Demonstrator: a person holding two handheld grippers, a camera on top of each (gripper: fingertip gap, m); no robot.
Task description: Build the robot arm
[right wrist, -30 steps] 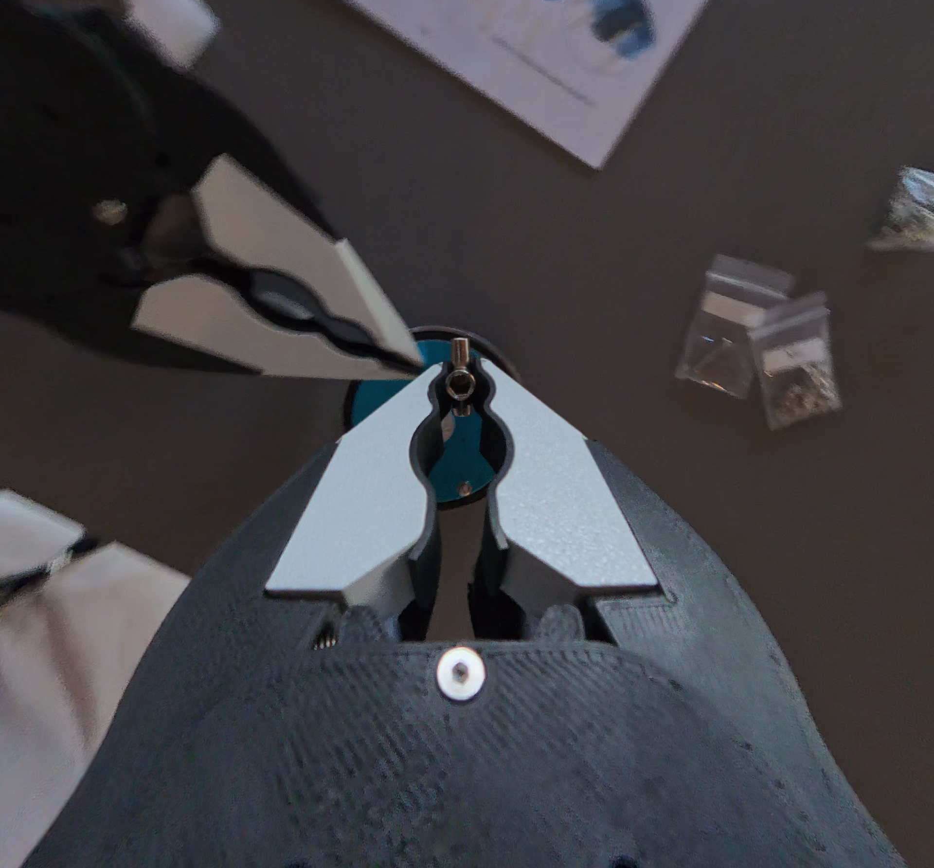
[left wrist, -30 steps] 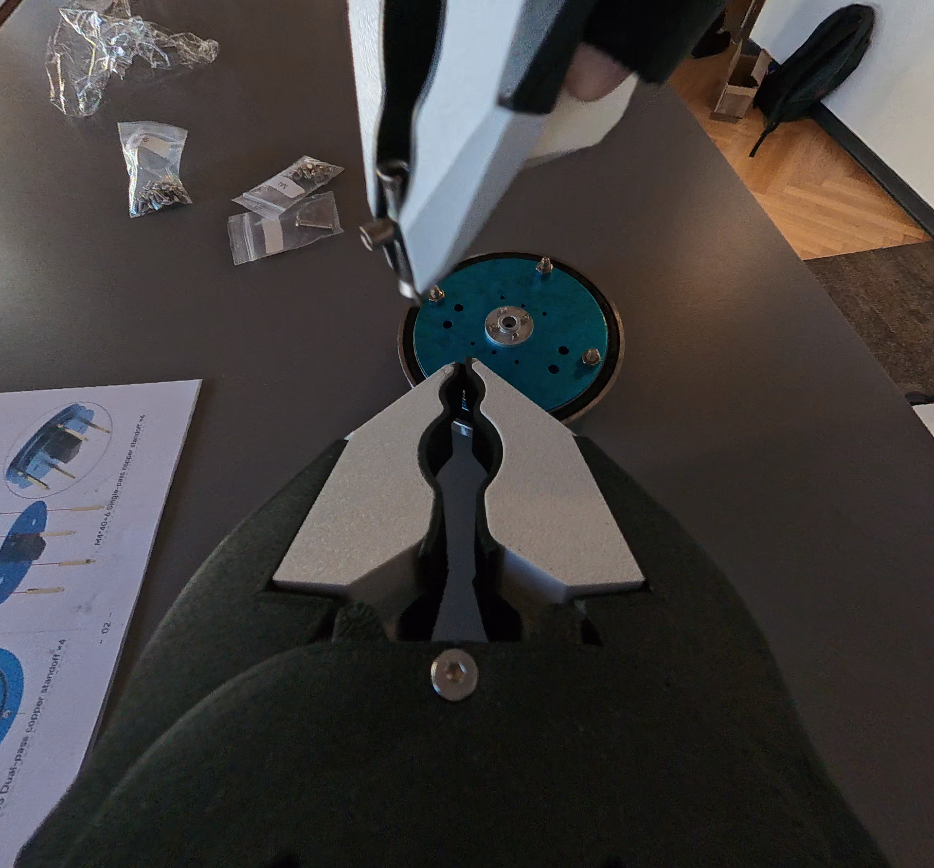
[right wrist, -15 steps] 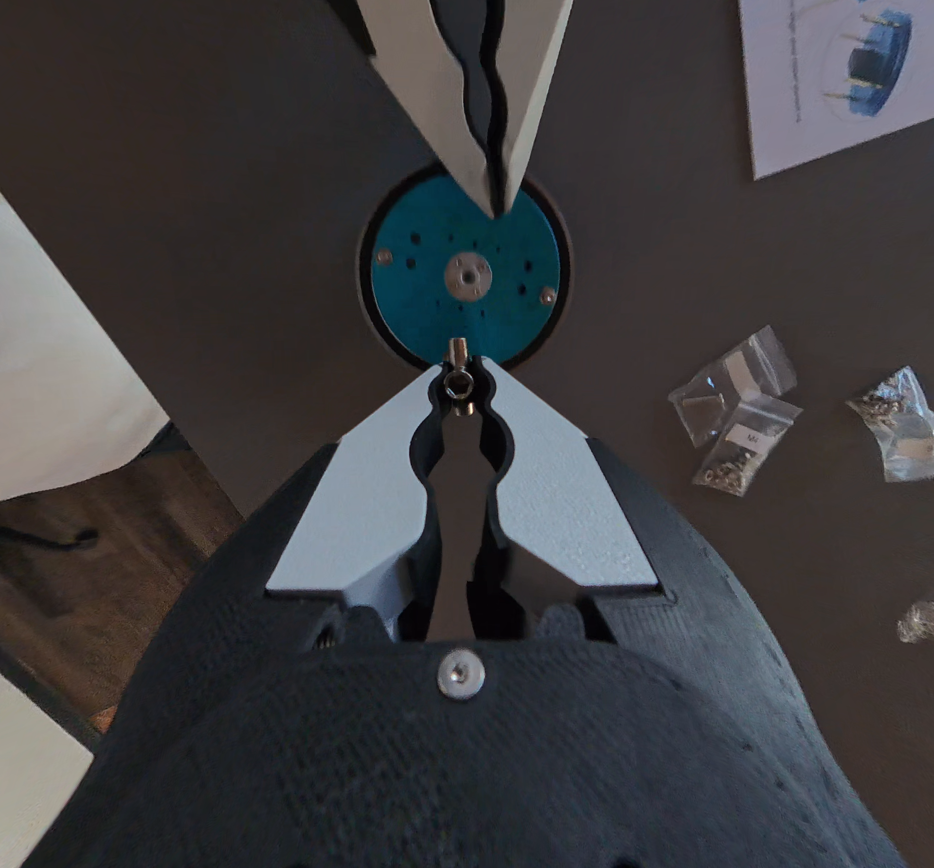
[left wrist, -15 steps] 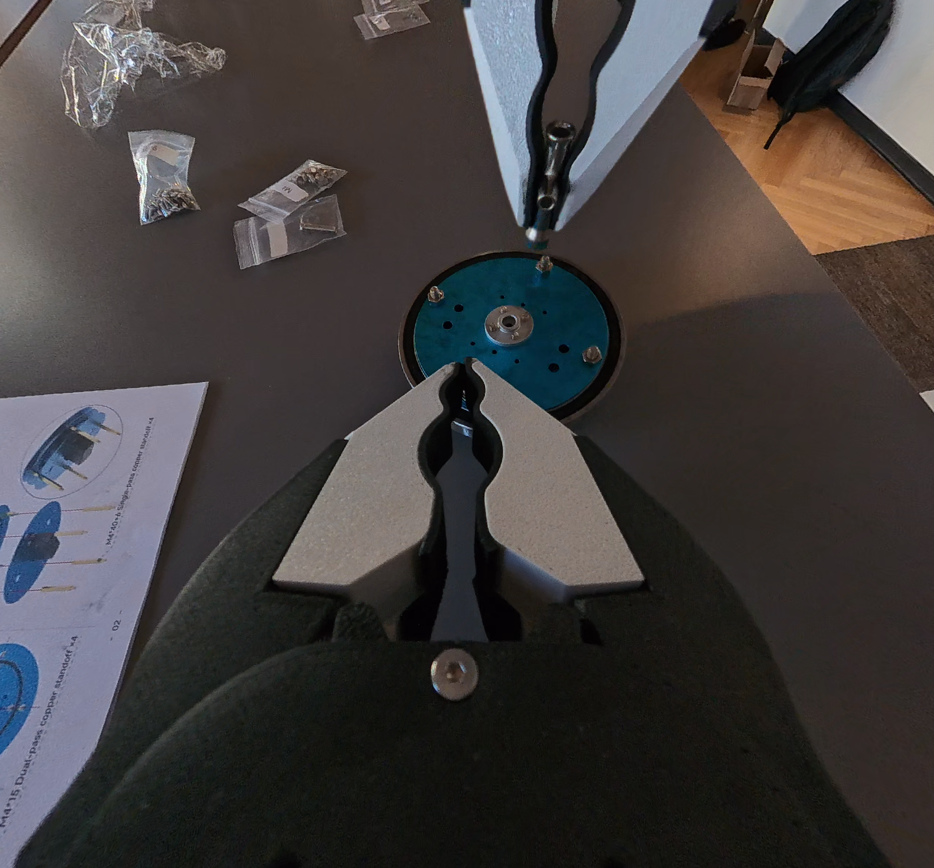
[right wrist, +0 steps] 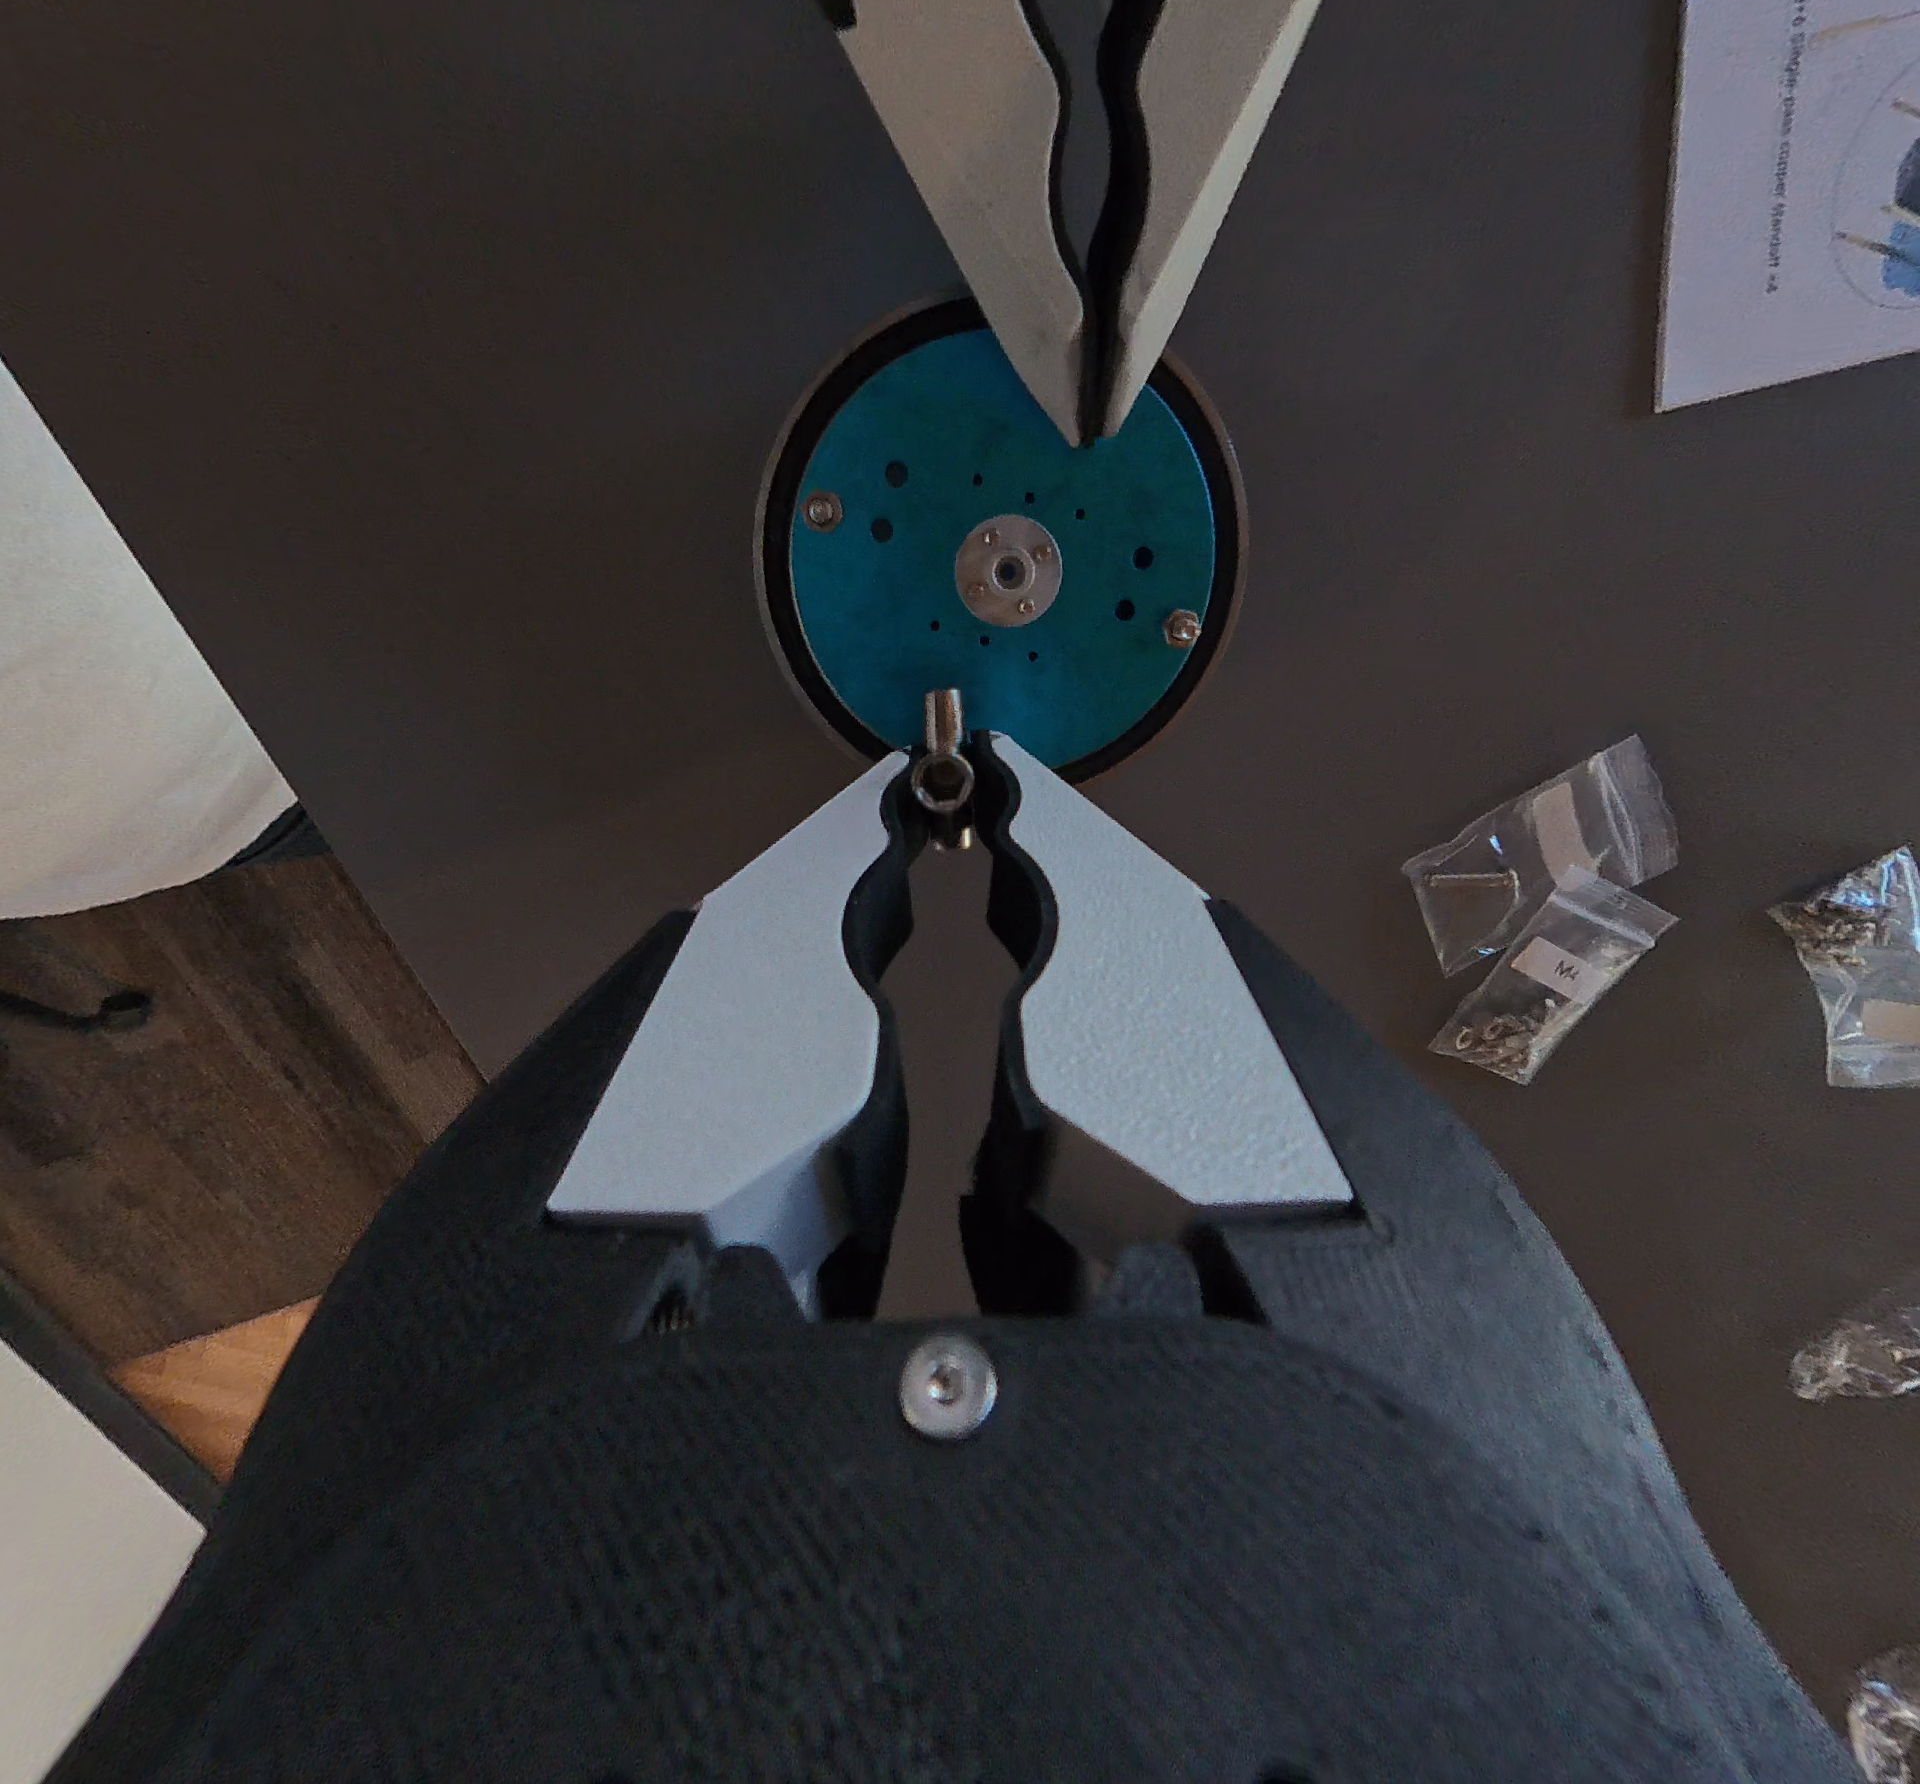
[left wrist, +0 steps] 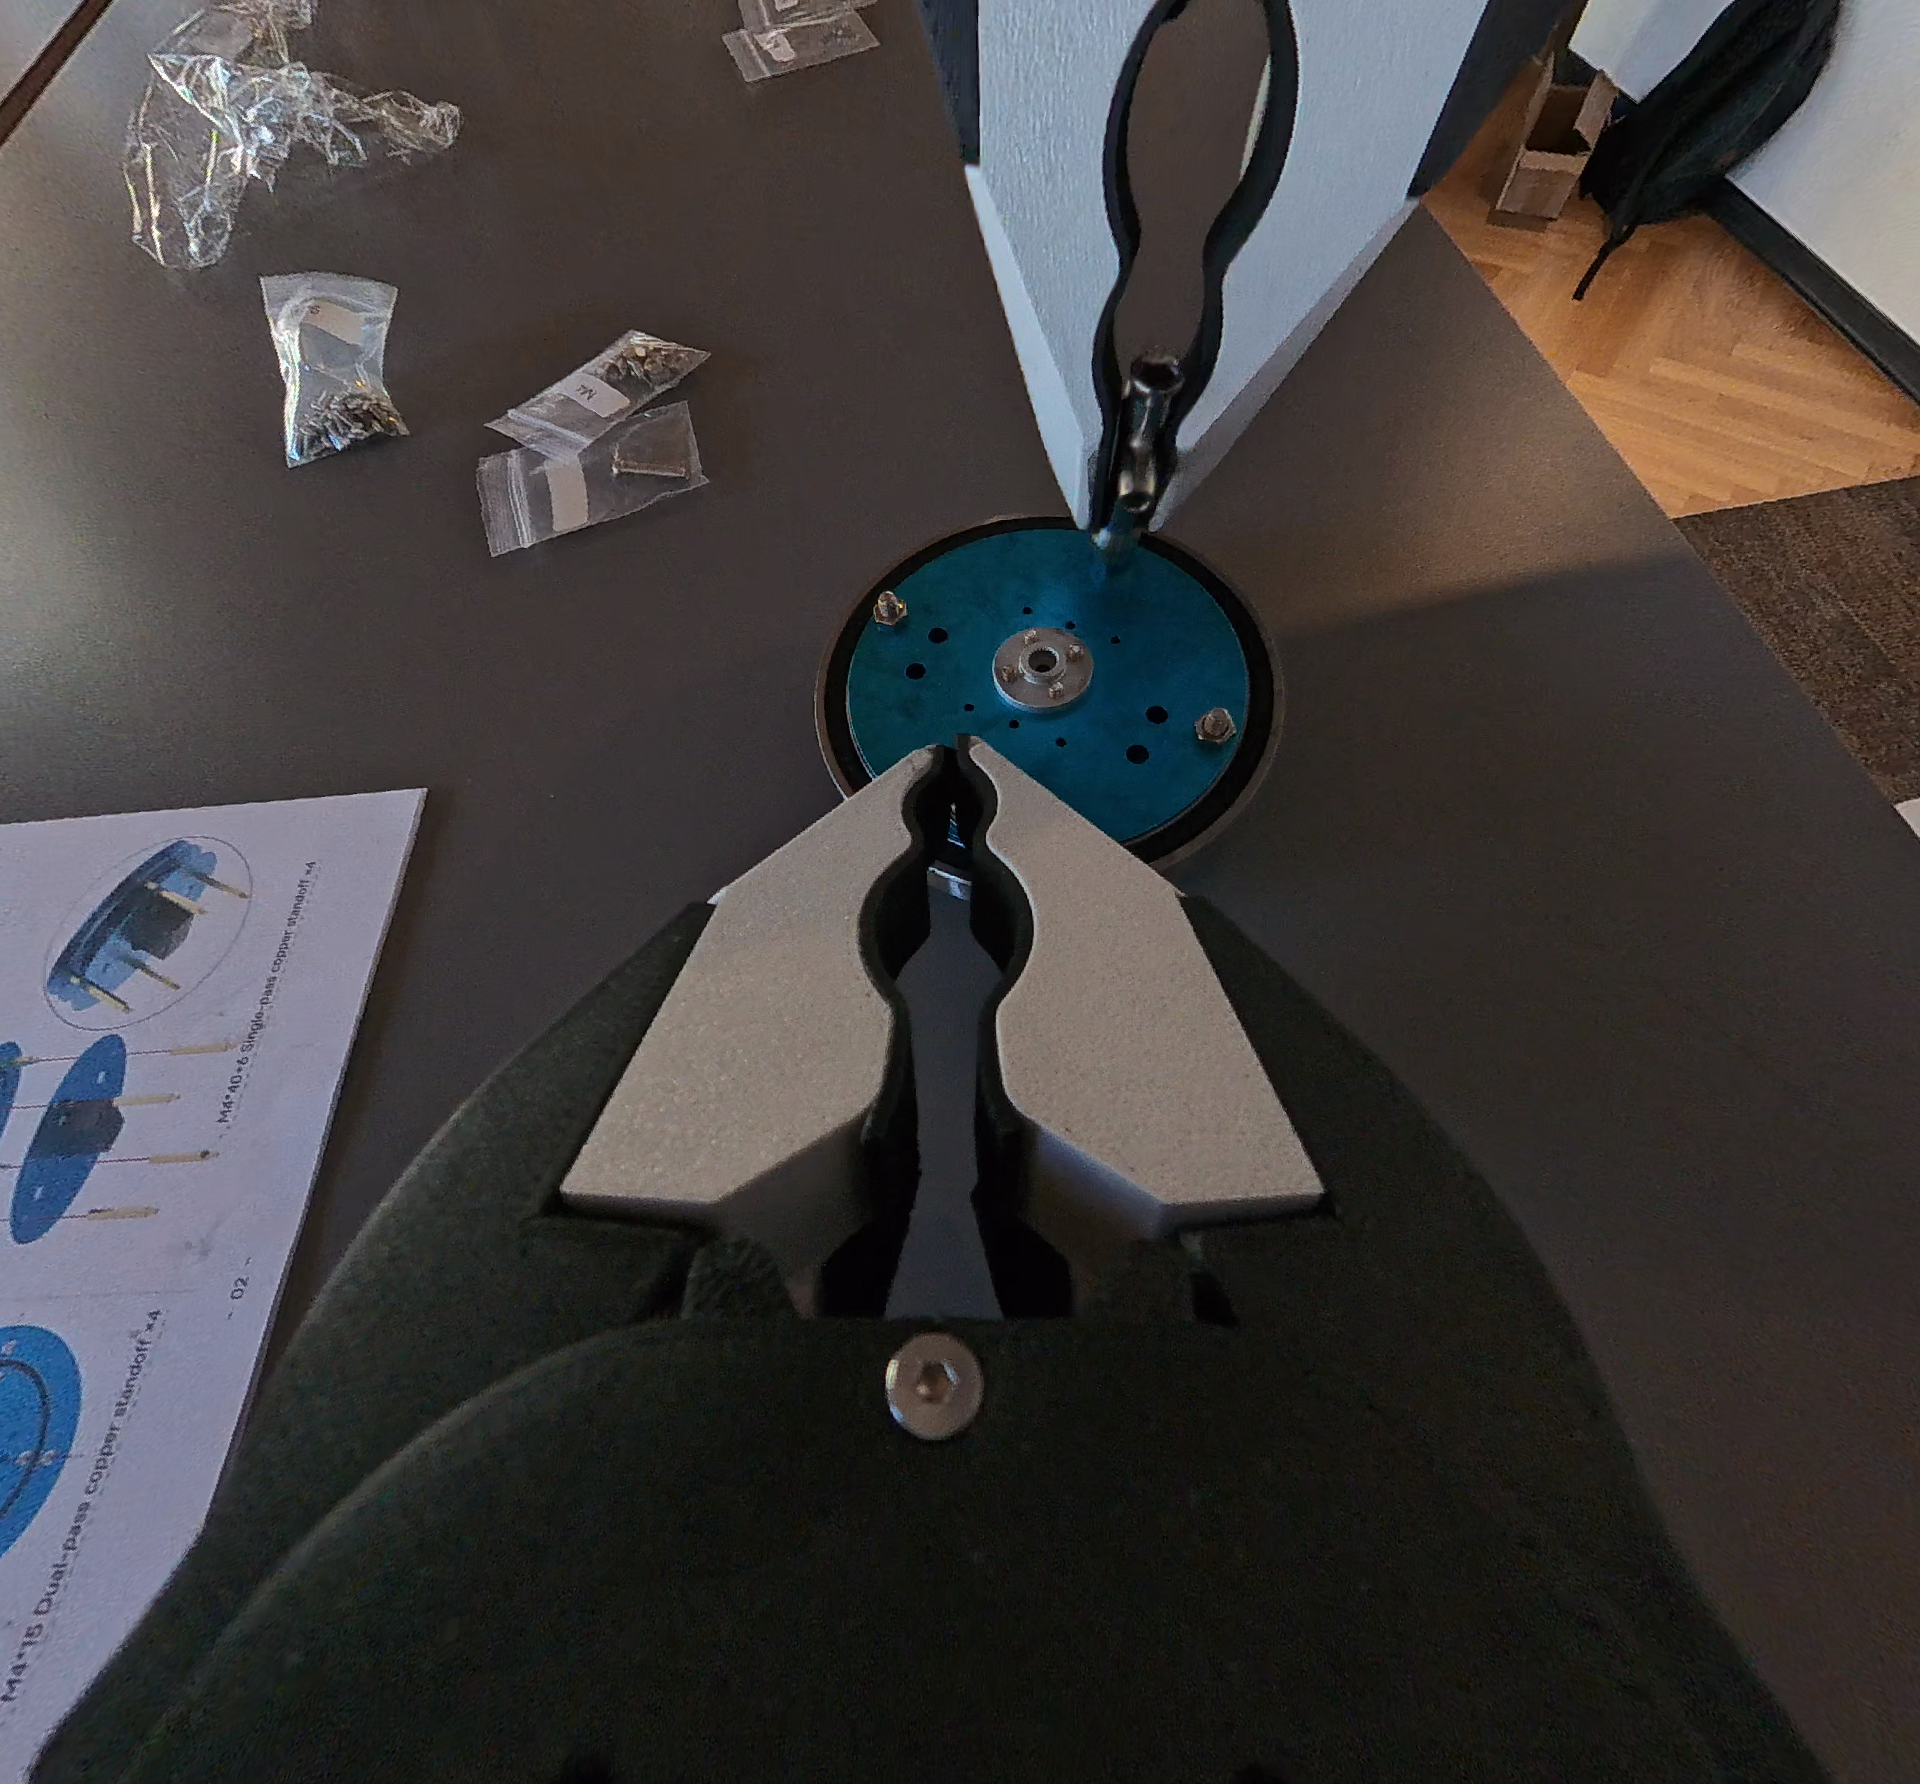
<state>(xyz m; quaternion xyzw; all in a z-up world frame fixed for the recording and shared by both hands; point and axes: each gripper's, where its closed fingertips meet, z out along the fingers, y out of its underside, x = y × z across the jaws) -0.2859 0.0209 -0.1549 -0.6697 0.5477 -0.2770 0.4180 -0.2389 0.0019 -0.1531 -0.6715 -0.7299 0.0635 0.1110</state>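
your right gripper (right wrist: 948, 766) had its jaws pinching a small metal socket tool (right wrist: 940, 778), its tip down on a fastener at the rim of the blue disc (right wrist: 904, 591). your left gripper (left wrist: 958, 755) had its jaws pressed nearly together over the disc's opposite edge, touching the plate there. the disc lay flat on the dark counter (left wrist: 1507, 903), with clear hardware bags (left wrist: 592, 446) and a printed sheet (left wrist: 177, 1059) nearby.
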